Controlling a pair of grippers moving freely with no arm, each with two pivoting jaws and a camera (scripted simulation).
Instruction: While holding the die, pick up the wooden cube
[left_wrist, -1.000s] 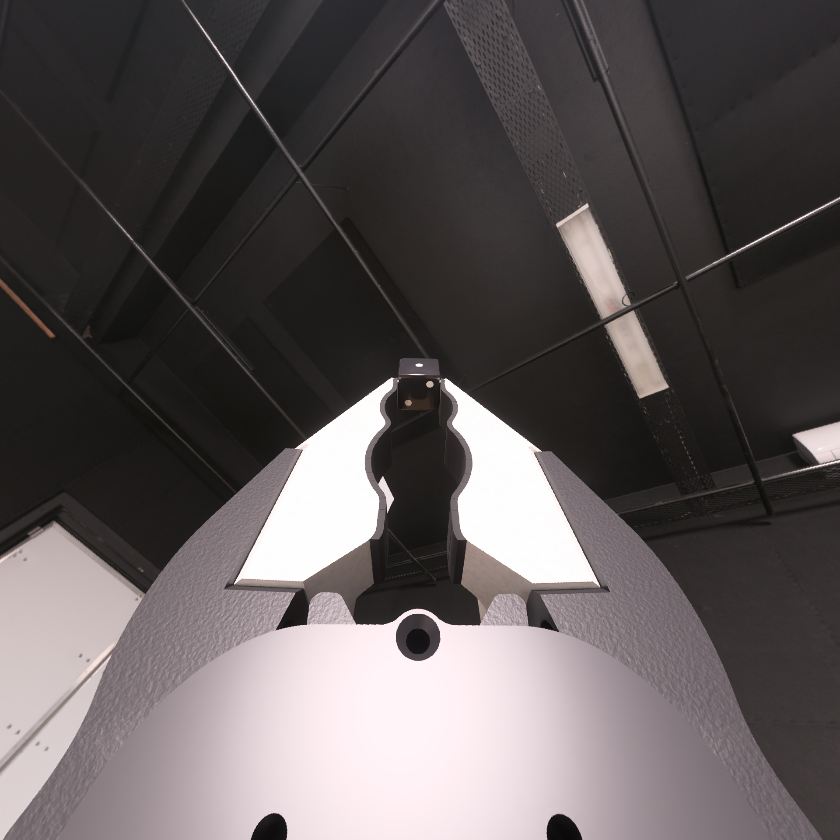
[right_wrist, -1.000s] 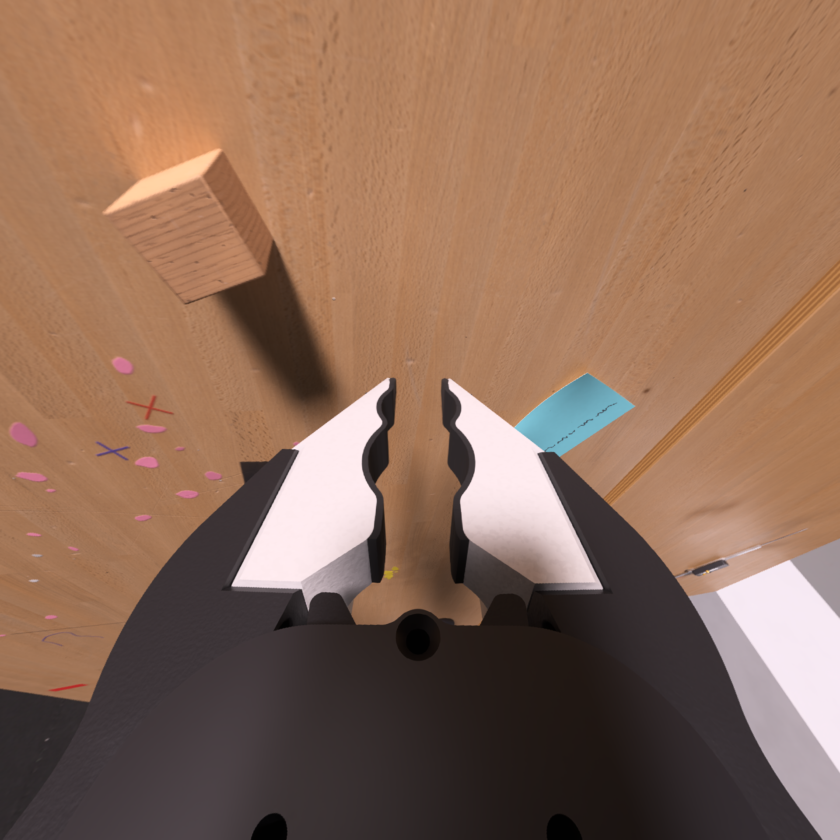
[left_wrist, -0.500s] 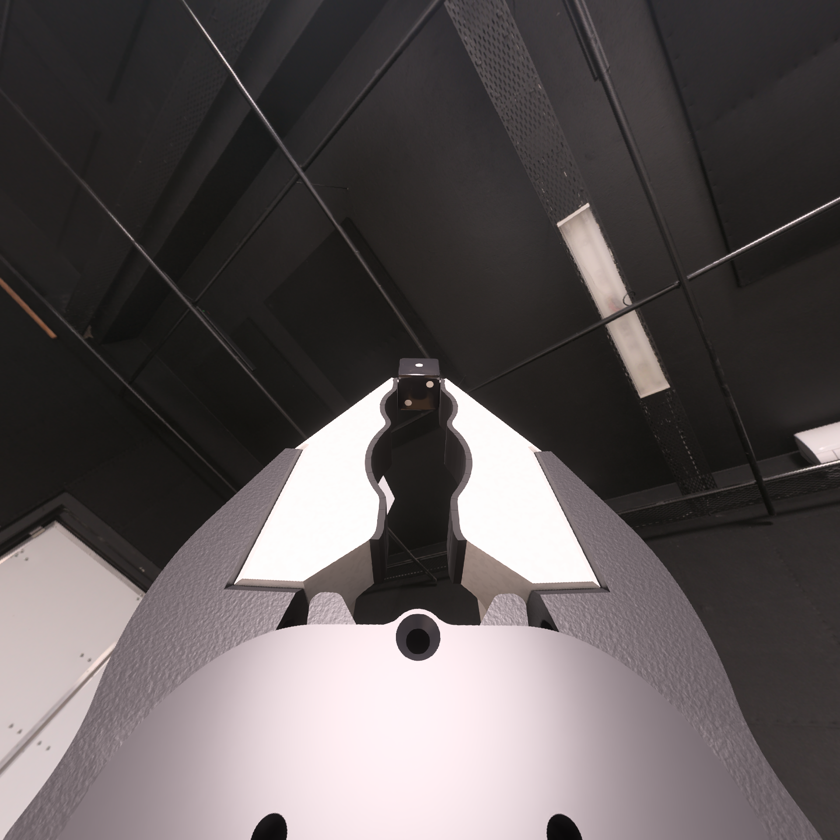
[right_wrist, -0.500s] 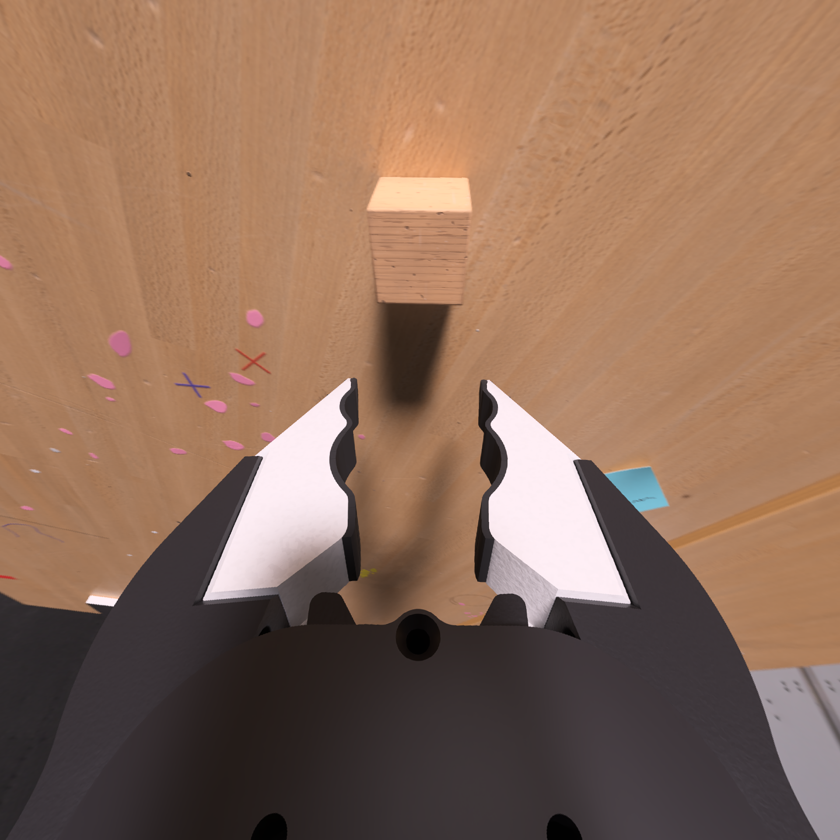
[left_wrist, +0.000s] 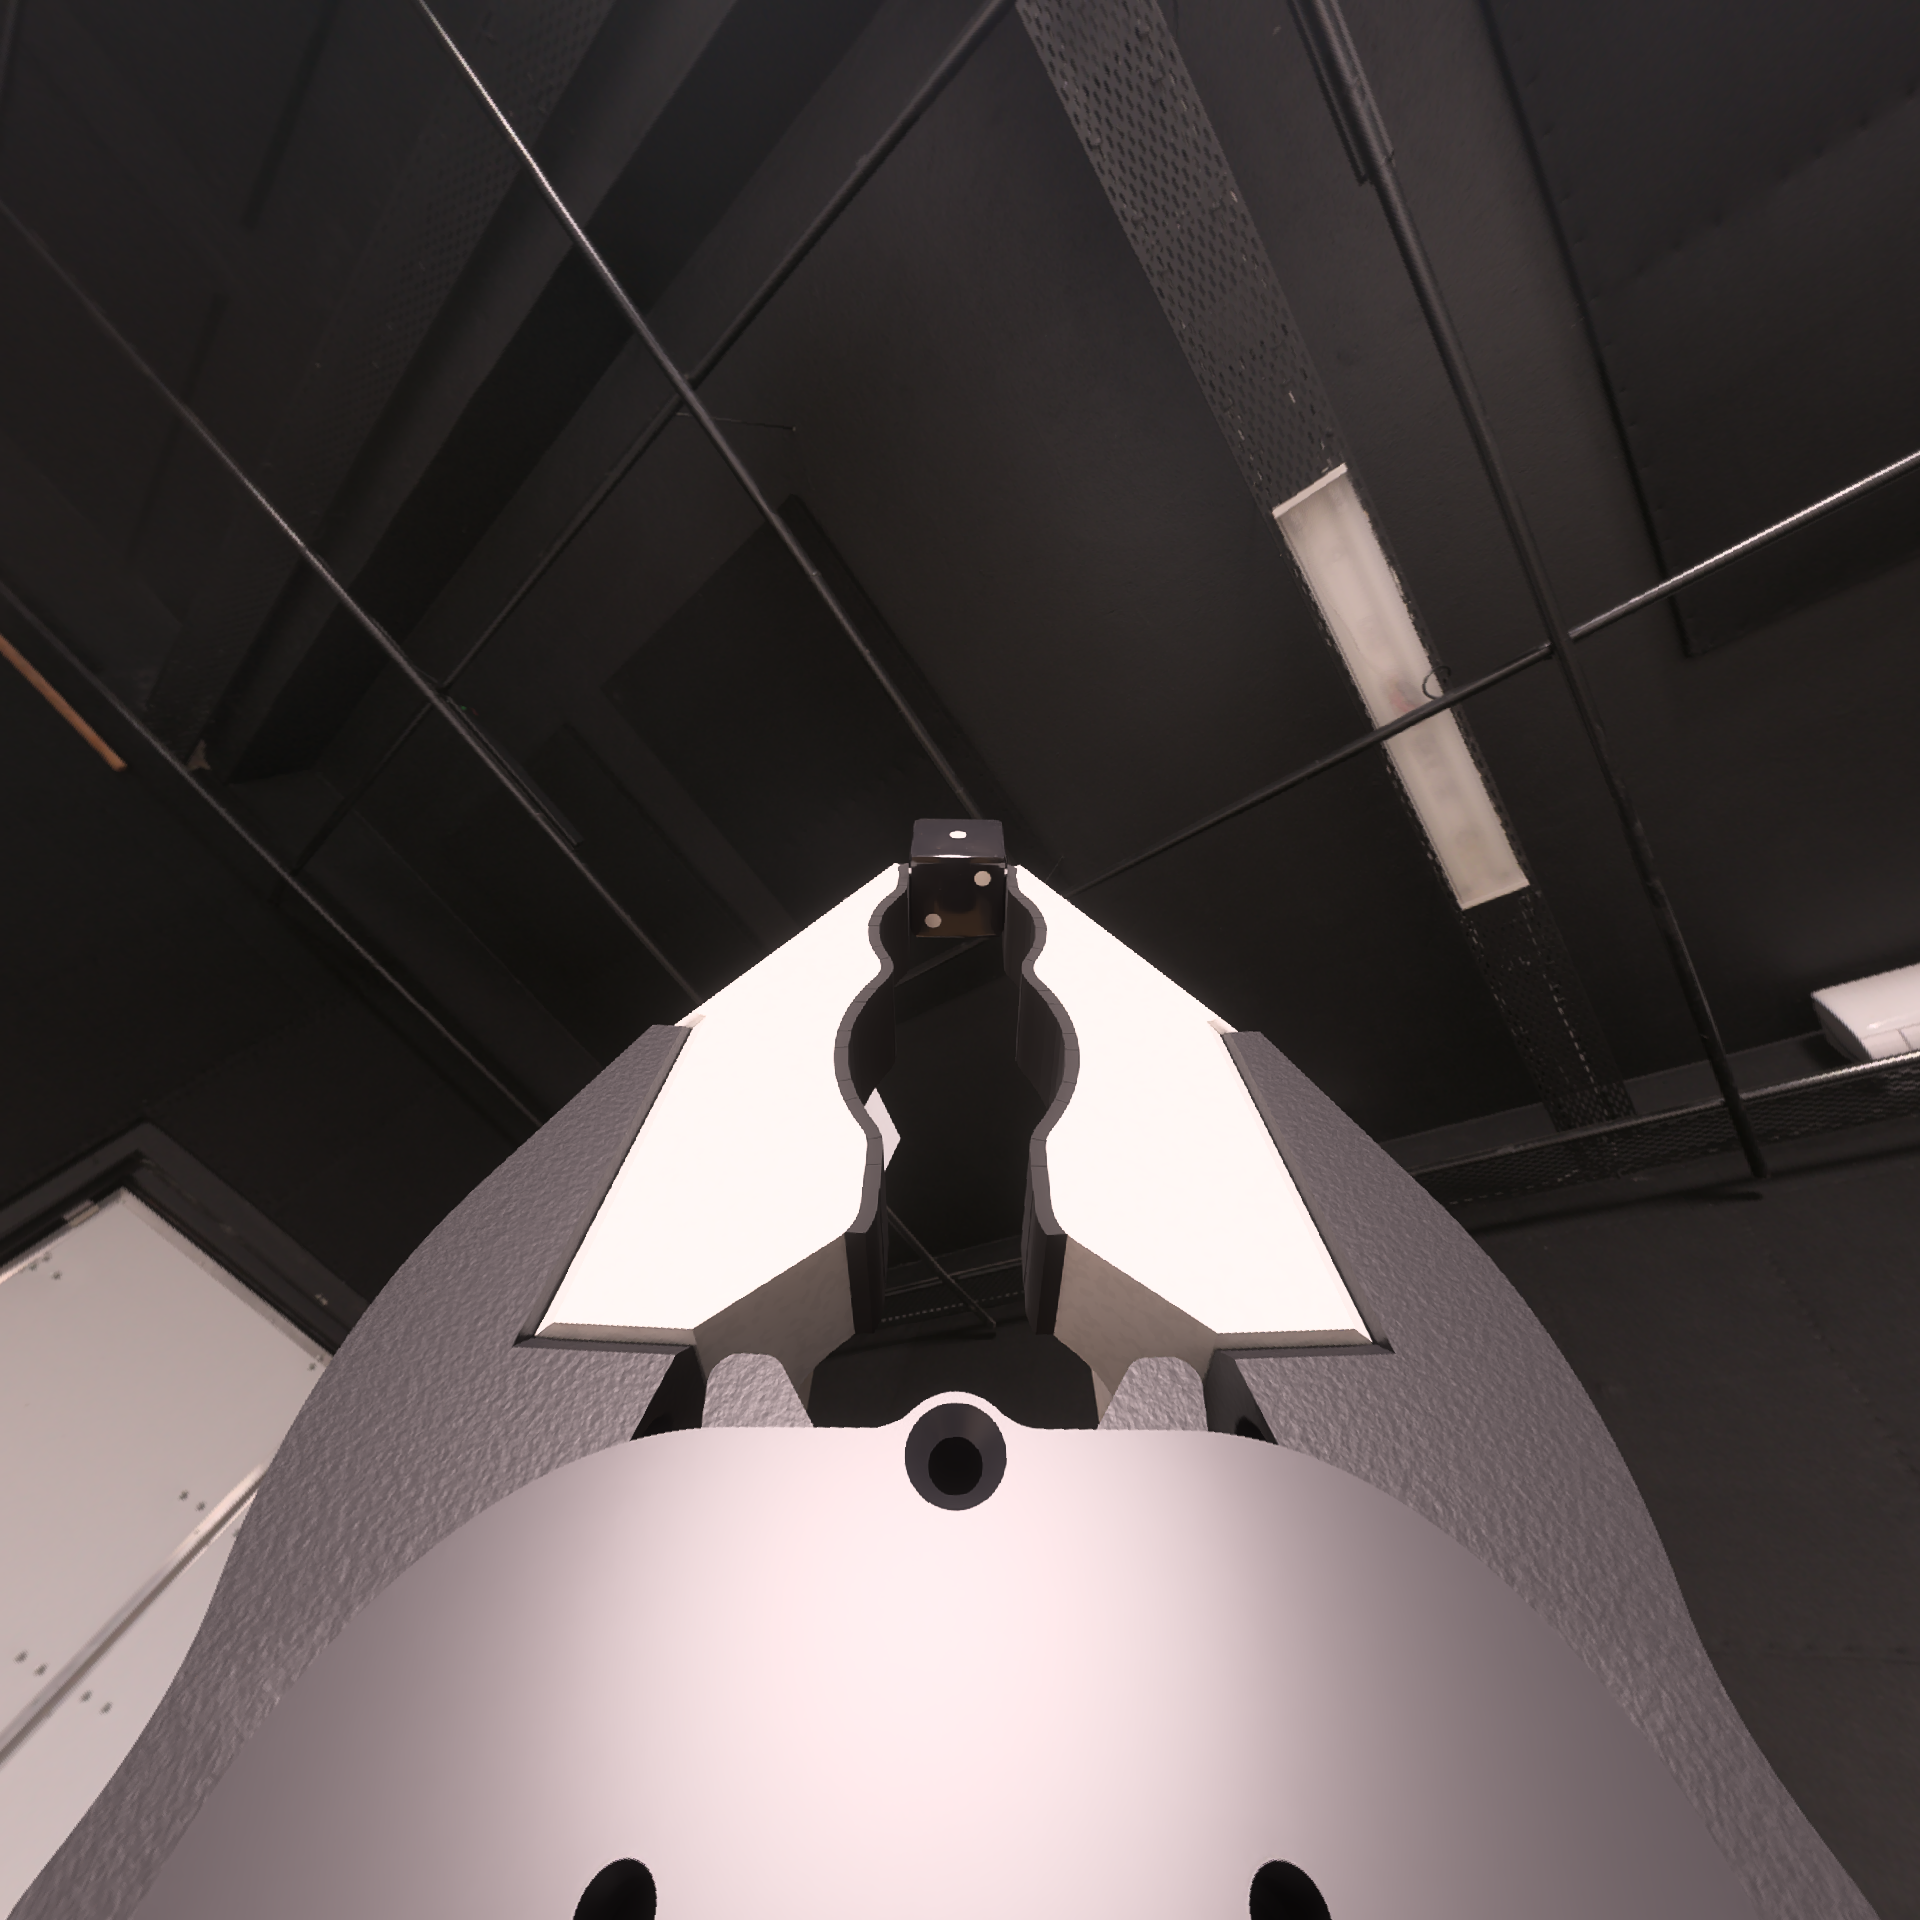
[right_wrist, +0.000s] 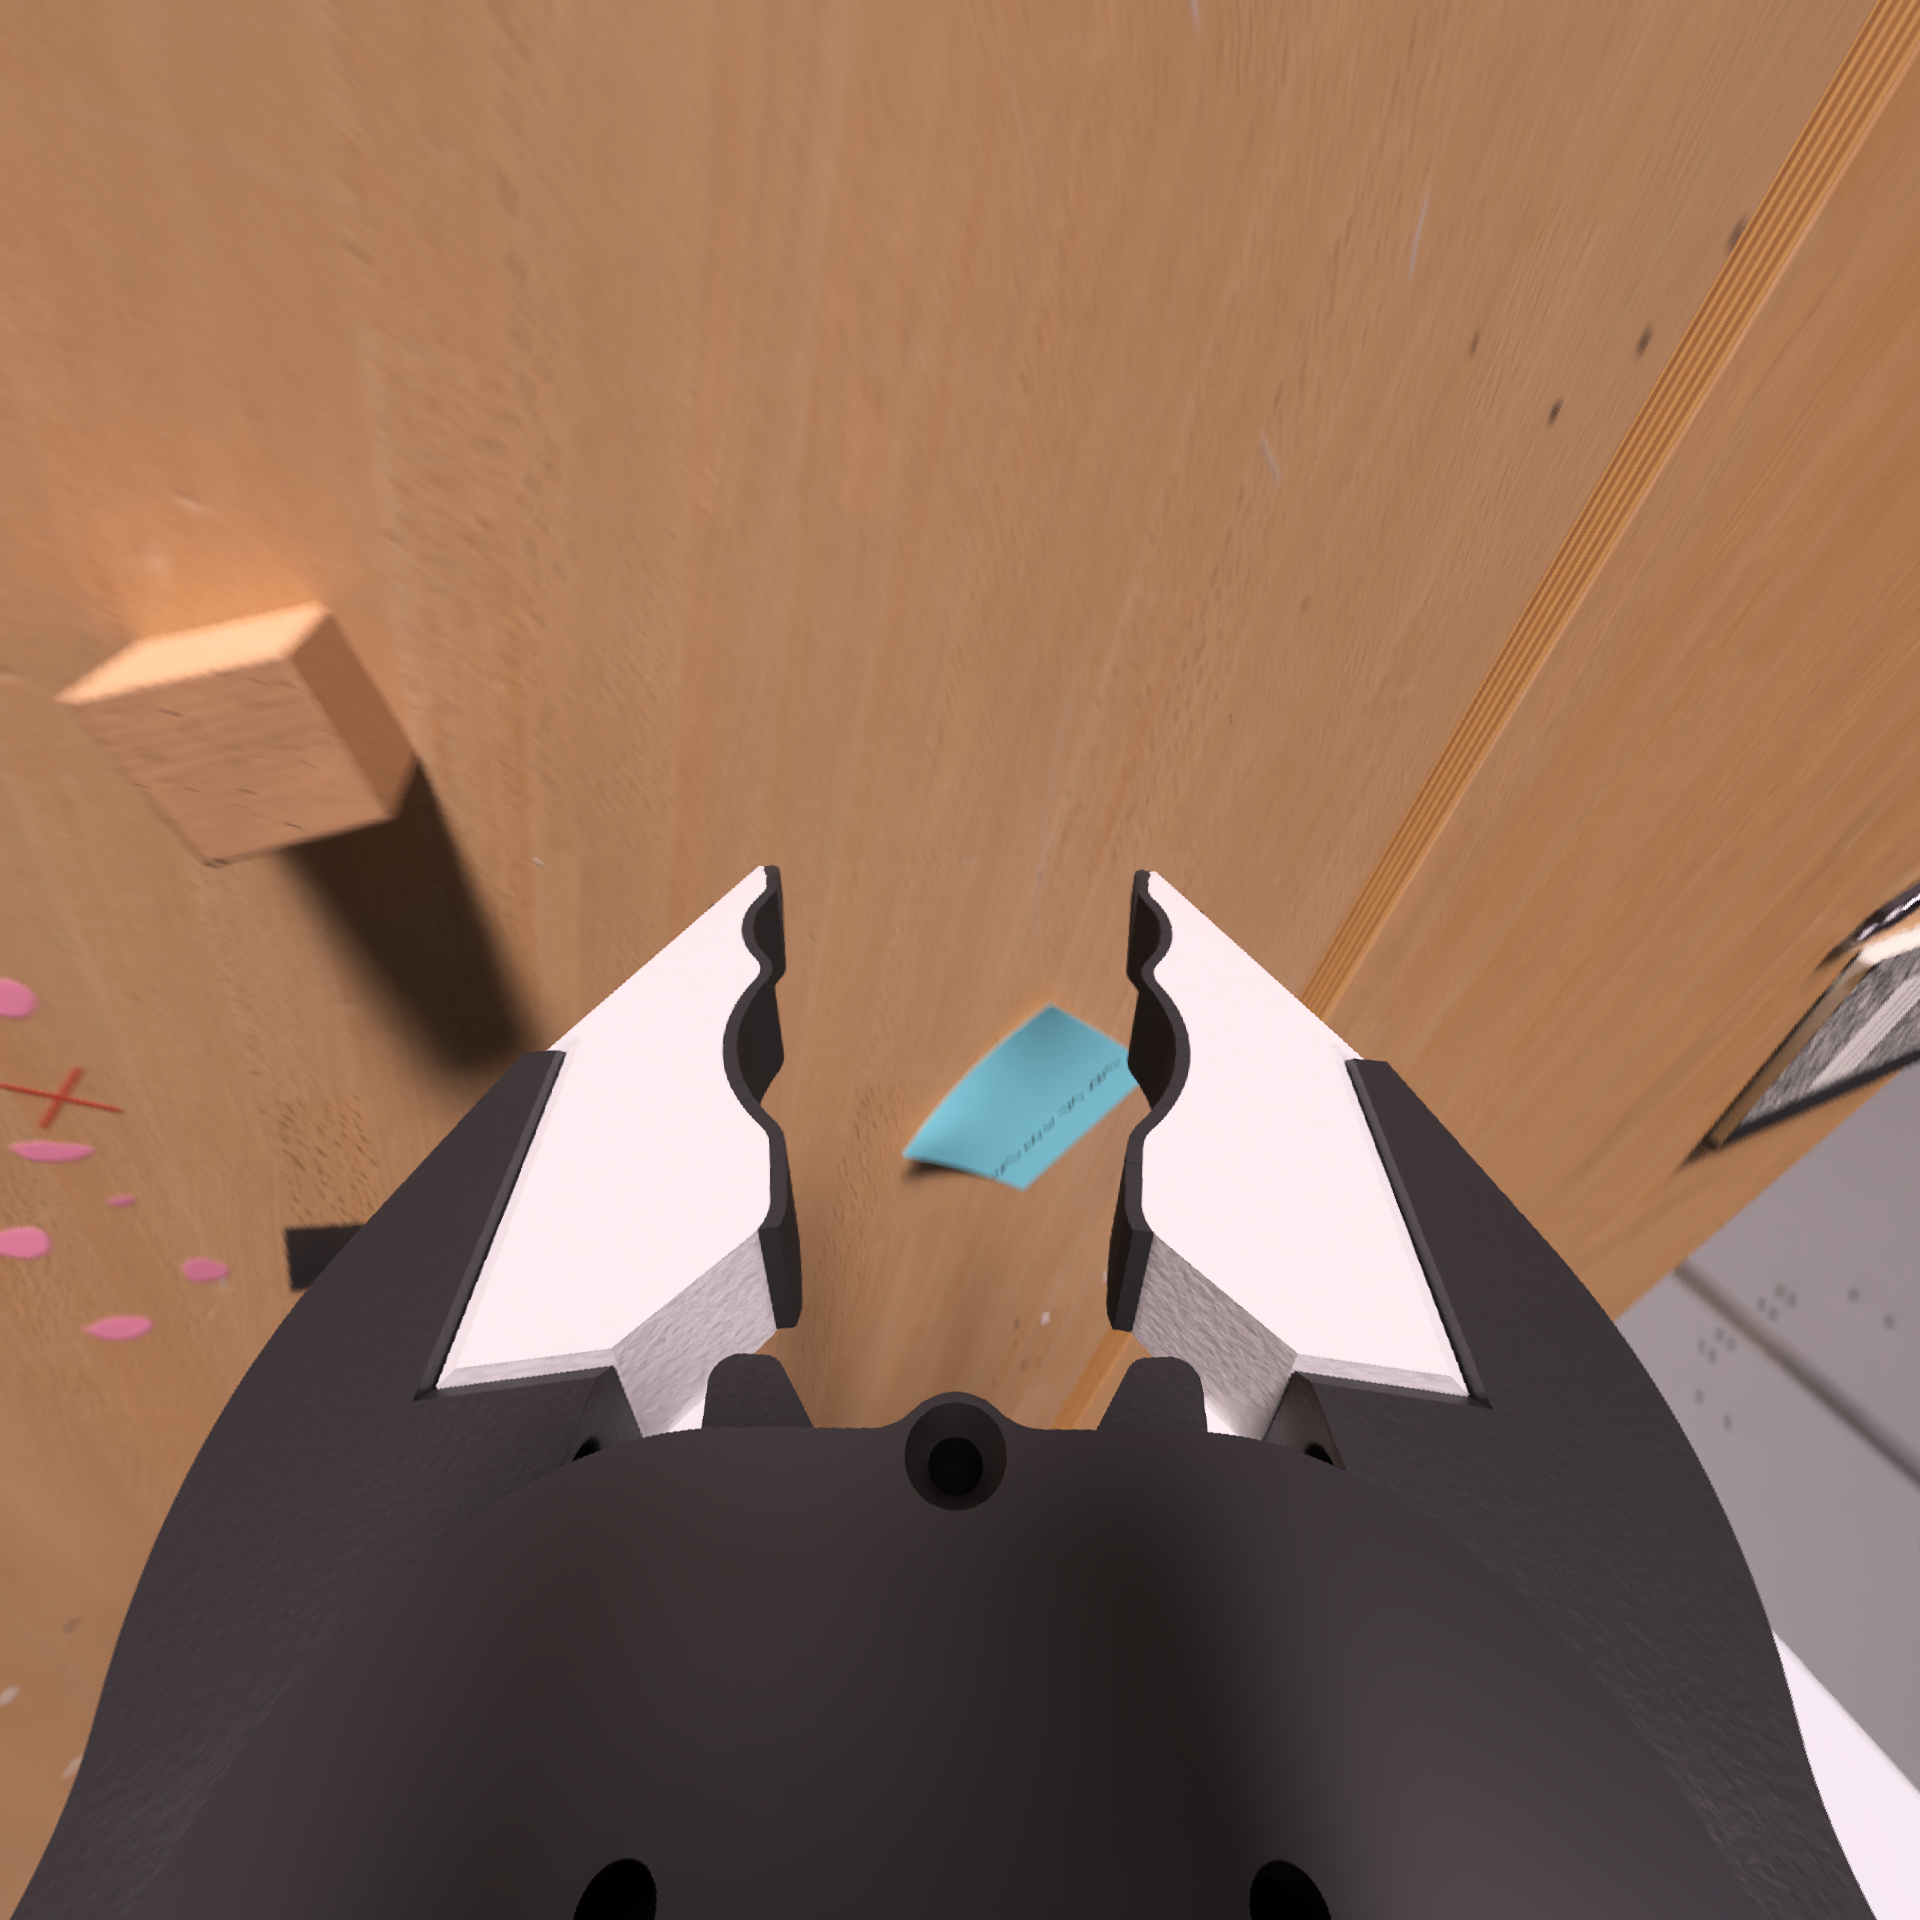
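Note:
In the left wrist view my left gripper points up at a dark ceiling and is shut on a small black die with white pips, pinched at the fingertips. In the right wrist view my right gripper is open and empty above a wooden table. The wooden cube stands on the table to the upper left of the fingers, well outside the gap between them.
A blue sticky note lies on the table between the right fingers' line. Pink spots and a red cross mark the table at the left. The table's edge runs diagonally at the right, with grey floor beyond.
The right gripper has opened wider and swung right. The cube, which was straight ahead of the fingers half a second ago, now sits off to the left. The left gripper holds still.

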